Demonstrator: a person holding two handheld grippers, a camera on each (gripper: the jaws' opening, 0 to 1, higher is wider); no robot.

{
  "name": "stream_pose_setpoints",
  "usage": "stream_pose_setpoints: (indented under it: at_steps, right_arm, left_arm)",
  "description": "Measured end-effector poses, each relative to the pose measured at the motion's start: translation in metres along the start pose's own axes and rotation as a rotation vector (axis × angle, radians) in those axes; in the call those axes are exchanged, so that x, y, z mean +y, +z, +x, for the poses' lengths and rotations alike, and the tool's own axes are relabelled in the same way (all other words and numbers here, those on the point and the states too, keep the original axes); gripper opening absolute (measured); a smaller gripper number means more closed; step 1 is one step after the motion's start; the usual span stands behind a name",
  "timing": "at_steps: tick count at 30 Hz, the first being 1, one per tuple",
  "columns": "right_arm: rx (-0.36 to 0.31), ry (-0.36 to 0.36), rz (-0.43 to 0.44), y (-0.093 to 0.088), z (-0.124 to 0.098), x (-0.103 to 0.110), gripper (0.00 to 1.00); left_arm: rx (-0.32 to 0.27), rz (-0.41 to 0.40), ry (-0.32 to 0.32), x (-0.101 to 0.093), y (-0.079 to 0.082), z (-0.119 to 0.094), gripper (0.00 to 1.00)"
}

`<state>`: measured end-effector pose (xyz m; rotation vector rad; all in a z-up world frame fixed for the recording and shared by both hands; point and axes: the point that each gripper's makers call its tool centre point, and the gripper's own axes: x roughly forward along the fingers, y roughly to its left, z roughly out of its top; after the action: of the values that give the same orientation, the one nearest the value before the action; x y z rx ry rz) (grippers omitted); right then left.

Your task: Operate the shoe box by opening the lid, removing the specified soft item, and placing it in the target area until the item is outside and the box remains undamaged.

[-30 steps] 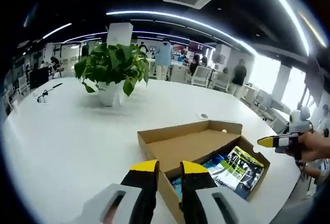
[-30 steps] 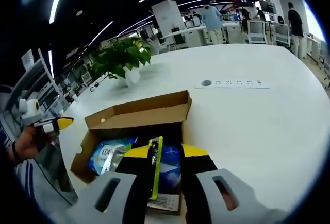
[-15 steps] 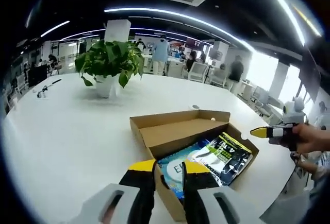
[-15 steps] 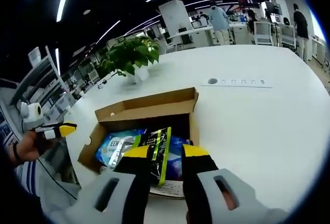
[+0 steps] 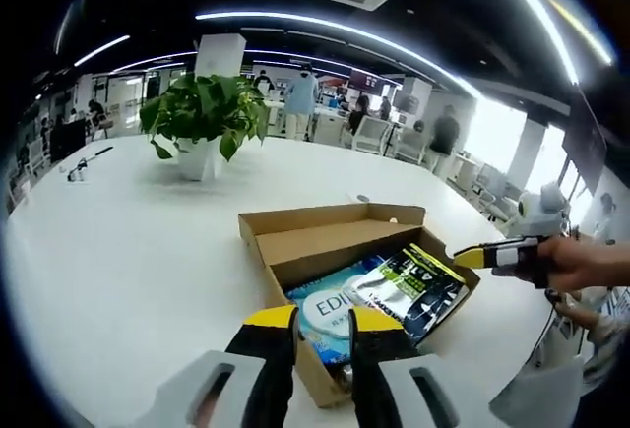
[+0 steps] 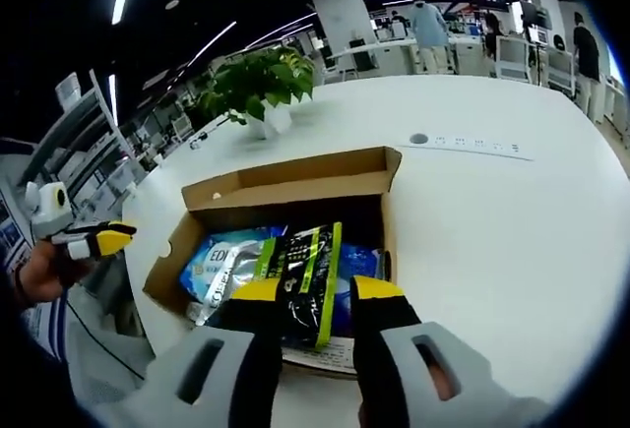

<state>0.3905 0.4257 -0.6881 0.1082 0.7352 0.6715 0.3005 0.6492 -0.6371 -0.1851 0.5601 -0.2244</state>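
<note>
In the right gripper view, the right gripper [image 6: 317, 295] rises from six o'clock with its yellow-tipped jaws parted, and the near edge of the black and green packet [image 6: 300, 269] lies in the gap between them. Whether the pads actually pinch it I cannot tell. The step in hand looks like taking this soft packet out of the shoe box [image 6: 295, 184]. To do it well, the jaws should close on the packet's near edge alone, clear of the blue and white packet [image 6: 221, 263] beneath, then lift straight up so nothing drags on the cardboard wall.

The box sits at the view's centre, lid folded back toward twelve o'clock, with both packets inside.

In the left gripper view, the left gripper [image 5: 315, 322] points in from six o'clock, jaws slightly apart, holding nothing, just short of the box's near corner. It could steady that wall.

Further out, at eleven o'clock, a potted plant [image 5: 202, 118] stands on the white table [image 5: 118, 241].
</note>
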Motion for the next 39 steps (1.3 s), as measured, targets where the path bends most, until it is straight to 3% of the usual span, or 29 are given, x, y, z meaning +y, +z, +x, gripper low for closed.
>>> stream_pose_setpoints:
  at_steps: [20, 26, 28, 32, 39]
  right_arm:
    - [0.097, -0.018, -0.028, -0.024, 0.015, 0.005, 0.26]
    - [0.118, -0.025, -0.036, -0.031, 0.016, 0.005, 0.21]
    - [0.109, -0.058, -0.088, -0.03, 0.014, 0.0, 0.14]
    - [0.093, -0.056, -0.092, -0.027, 0.011, 0.002, 0.05]
    - [0.077, -0.056, -0.091, -0.025, 0.009, 0.003, 0.02]
  left_arm:
    - [-0.018, -0.026, -0.047, -0.011, -0.001, -0.009, 0.23]
    - [-0.014, -0.029, -0.052, -0.01, -0.002, -0.008, 0.23]
    - [-0.01, -0.027, -0.049, -0.01, -0.003, -0.008, 0.23]
    - [-0.007, -0.028, -0.051, -0.009, -0.004, -0.006, 0.23]
    - [0.009, -0.024, -0.065, -0.014, -0.006, 0.0, 0.23]
